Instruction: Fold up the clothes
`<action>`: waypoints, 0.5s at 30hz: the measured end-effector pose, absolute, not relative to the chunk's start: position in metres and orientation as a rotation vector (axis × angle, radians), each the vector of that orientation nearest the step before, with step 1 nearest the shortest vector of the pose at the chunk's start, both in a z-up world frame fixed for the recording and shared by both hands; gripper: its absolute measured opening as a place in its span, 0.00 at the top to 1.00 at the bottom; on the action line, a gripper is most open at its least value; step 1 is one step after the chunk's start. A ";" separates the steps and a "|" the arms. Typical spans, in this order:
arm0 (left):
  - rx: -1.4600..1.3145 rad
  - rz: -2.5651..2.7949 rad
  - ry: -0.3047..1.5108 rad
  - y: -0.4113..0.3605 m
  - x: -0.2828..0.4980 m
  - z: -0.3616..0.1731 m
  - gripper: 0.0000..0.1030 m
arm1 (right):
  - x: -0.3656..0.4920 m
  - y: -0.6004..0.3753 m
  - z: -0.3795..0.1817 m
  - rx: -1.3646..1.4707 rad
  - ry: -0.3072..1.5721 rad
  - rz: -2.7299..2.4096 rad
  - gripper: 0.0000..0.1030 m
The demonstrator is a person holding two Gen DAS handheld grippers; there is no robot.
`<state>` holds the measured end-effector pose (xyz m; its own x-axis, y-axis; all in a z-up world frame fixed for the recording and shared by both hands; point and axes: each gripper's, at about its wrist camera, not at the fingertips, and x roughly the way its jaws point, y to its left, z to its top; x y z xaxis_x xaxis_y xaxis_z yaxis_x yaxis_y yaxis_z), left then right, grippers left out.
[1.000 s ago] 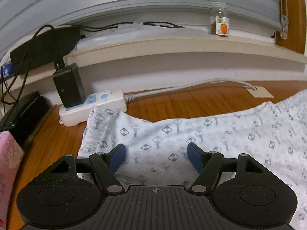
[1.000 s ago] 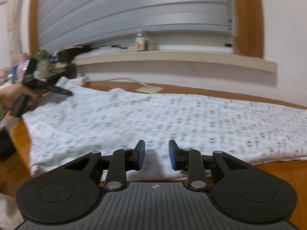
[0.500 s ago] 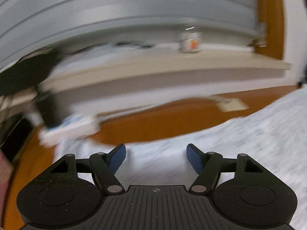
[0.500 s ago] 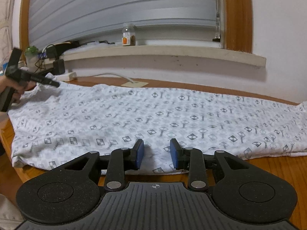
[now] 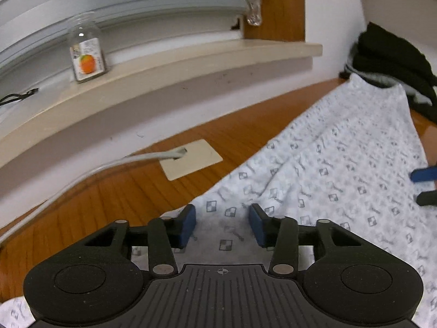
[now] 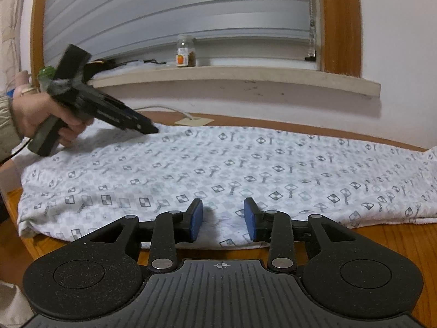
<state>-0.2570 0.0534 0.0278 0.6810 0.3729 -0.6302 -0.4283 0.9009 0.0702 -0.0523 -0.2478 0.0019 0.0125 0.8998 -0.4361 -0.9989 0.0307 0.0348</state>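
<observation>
A white garment with a grey checker print (image 6: 245, 164) lies spread flat on the wooden table (image 5: 109, 191). My left gripper (image 5: 222, 224) hovers over the garment's far edge (image 5: 273, 191). Its jaws are closing; cloth lies beneath the gap and the blue pads do not press on it. In the right wrist view the same left gripper (image 6: 153, 129), held by a hand (image 6: 41, 114), points down at that far edge. My right gripper (image 6: 223, 222) sits over the near edge, jaws opening, nothing pinched between them. Its blue fingertips (image 5: 424, 175) show at the right of the left wrist view.
A glass jar with an orange label (image 5: 87, 52) stands on the window sill (image 5: 191, 65). A grey cable (image 5: 123, 161) runs into a pale plate (image 5: 191, 158) on the table. Dark folded clothes (image 5: 396, 63) lie past the garment's end.
My left gripper swept right along the garment's far edge, away from the power strip, and its jaws narrowed. The right gripper stayed put and its jaws widened a little.
</observation>
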 end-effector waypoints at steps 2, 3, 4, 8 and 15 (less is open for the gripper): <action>-0.078 0.485 0.650 0.053 -0.259 0.031 0.99 | -0.053 -0.248 0.002 -0.324 0.379 1.519 0.65; -0.063 0.530 0.614 0.052 -0.262 0.034 0.99 | -0.054 -0.248 0.002 -0.324 0.378 1.518 0.65; -0.061 0.550 0.586 0.053 -0.264 0.036 0.99 | -0.054 -0.249 0.002 -0.323 0.377 1.518 0.65; -0.045 0.558 0.592 0.053 -0.263 0.034 0.99 | -0.056 -0.250 0.001 -0.322 0.371 1.513 0.64; -0.060 0.578 0.551 0.052 -0.263 0.034 0.99 | -0.058 -0.251 0.001 -0.325 0.367 1.508 0.64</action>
